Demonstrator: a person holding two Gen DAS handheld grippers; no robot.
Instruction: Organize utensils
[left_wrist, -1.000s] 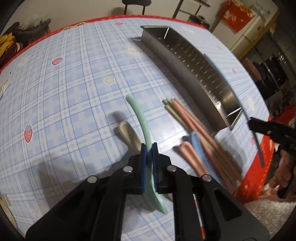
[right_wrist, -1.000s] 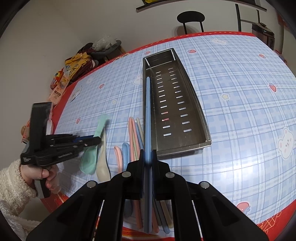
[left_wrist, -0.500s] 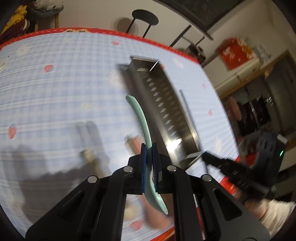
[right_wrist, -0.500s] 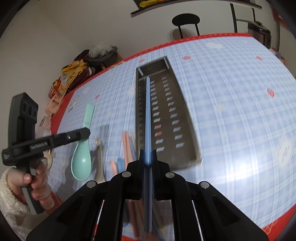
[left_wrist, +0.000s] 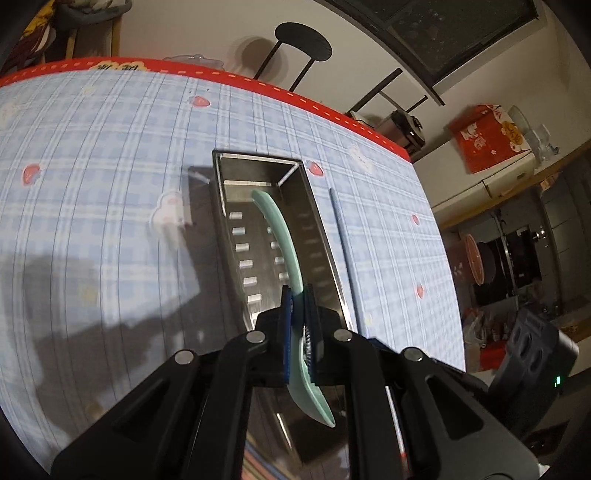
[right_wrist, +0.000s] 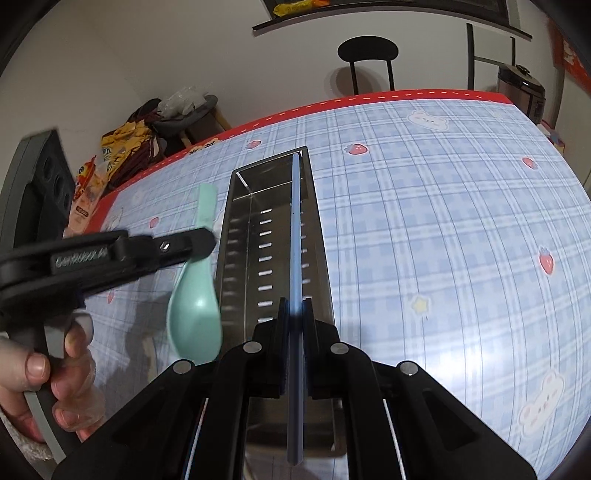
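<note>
While clamped on the mint-green spoon (left_wrist: 282, 236) at mid-handle, left gripper (left_wrist: 298, 314) seen over the long perforated steel tray (left_wrist: 236, 258); blue pads pressed on both sides of the handle. Spoon's handle end reaching toward the tray's far end wall, bowl end hanging back under the gripper body. From right wrist view: same spoon (right_wrist: 195, 295) bowl-down, just beside the tray's left wall (right_wrist: 225, 251), pinched in the left gripper (right_wrist: 207, 242); whether over the tray interior or only its left rim, cannot tell. Hand (right_wrist: 48, 373) wrapped round that gripper's grey handle, pale fuzzy sleeve at the wrist.

Right gripper (right_wrist: 294, 314) closed on a blue chopstick (right_wrist: 295, 236), pads tight on it. Chopstick lying lengthwise over the tray, along its right side, tip near the far right corner; near end projecting back under the gripper. Chopstick (left_wrist: 341, 236) also visible in left view, just right of the tray.

Tray on blue plaid tablecloth (right_wrist: 443, 221) with red border, strawberry and bear prints. Black chair (right_wrist: 369, 55) beyond the table's far edge.
</note>
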